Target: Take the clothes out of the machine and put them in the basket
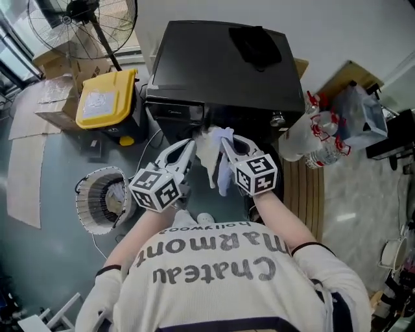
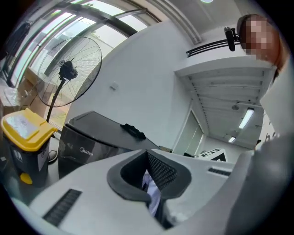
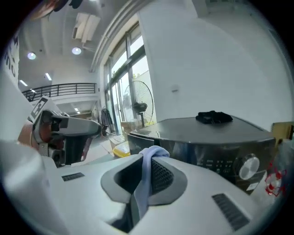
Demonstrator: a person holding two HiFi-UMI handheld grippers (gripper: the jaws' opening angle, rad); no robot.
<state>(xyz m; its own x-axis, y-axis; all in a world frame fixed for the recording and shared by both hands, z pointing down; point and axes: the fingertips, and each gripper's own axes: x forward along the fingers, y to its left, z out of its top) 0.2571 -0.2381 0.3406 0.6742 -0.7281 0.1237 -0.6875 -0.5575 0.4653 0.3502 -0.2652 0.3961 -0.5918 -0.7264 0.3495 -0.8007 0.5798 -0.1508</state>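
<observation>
In the head view both grippers are raised side by side before the black washing machine (image 1: 220, 71). A pale lavender-white garment (image 1: 217, 159) hangs between them. My left gripper (image 1: 189, 149) is shut on one part of it, my right gripper (image 1: 227, 144) on another. In the left gripper view the cloth (image 2: 152, 193) is pinched between the pads of the left gripper (image 2: 148, 173). The right gripper view shows cloth (image 3: 143, 181) draped over and squeezed in the right gripper (image 3: 146, 170). The white basket (image 1: 100, 198) stands on the floor at lower left, below my left gripper.
A small black item (image 1: 255, 44) lies on the machine's lid. Left of the machine stand a yellow-lidded bin (image 1: 107, 97), cardboard boxes (image 1: 55, 91) and a floor fan (image 1: 81, 16). Plastic bottles (image 1: 318, 133) and a wooden board (image 1: 305, 188) are at the machine's right.
</observation>
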